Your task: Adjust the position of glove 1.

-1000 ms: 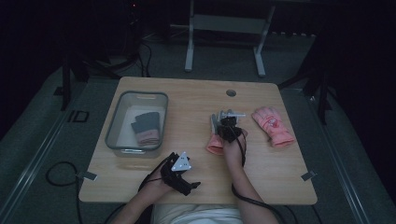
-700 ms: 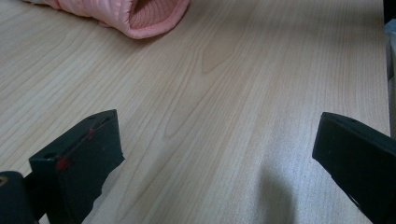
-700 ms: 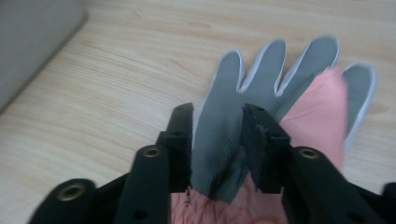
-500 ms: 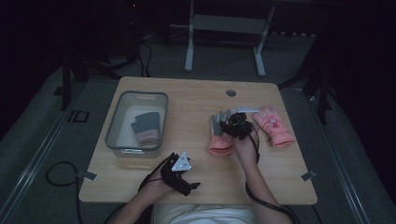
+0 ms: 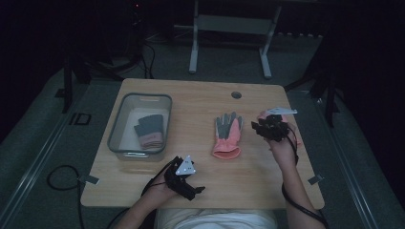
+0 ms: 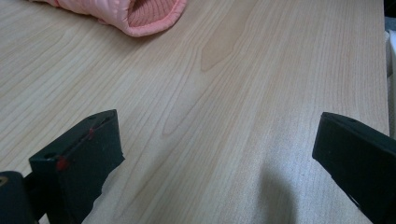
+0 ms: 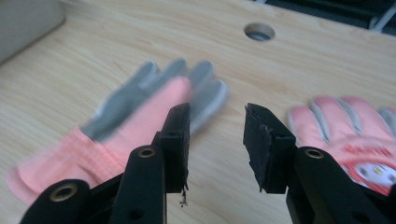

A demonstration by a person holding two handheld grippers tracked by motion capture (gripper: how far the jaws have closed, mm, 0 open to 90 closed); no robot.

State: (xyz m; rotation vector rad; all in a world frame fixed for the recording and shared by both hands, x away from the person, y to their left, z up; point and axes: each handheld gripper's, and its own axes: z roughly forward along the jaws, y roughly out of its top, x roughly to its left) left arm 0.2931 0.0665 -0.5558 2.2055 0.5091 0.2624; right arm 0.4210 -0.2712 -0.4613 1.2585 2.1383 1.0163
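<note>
A pink glove with a grey palm [image 5: 227, 136] lies flat, fingers pointing away, at the middle of the wooden table [image 5: 200, 102]. My right gripper [image 5: 271, 127] hovers to its right, above a second pink glove that it mostly hides in the high view. In the right gripper view the jaws [image 7: 217, 135] stand open with nothing between them, the grey-palmed glove [image 7: 135, 116] to their left and the second pink glove [image 7: 355, 135] to their right. My left gripper [image 5: 191, 186] rests near the front edge, open and empty [image 6: 215, 154], the pink cuff [image 6: 140, 14] ahead of it.
A clear plastic bin [image 5: 117, 131] at the table's left holds a folded dark and pink glove [image 5: 150, 131]. A round cable hole [image 5: 236, 95] sits near the far edge. A metal stand [image 5: 229, 28] and cables are on the floor beyond.
My right gripper has moved right, away from the grey-palmed glove and over the second pink glove. The grey-palmed glove now lies uncovered. The left gripper has stayed put.
</note>
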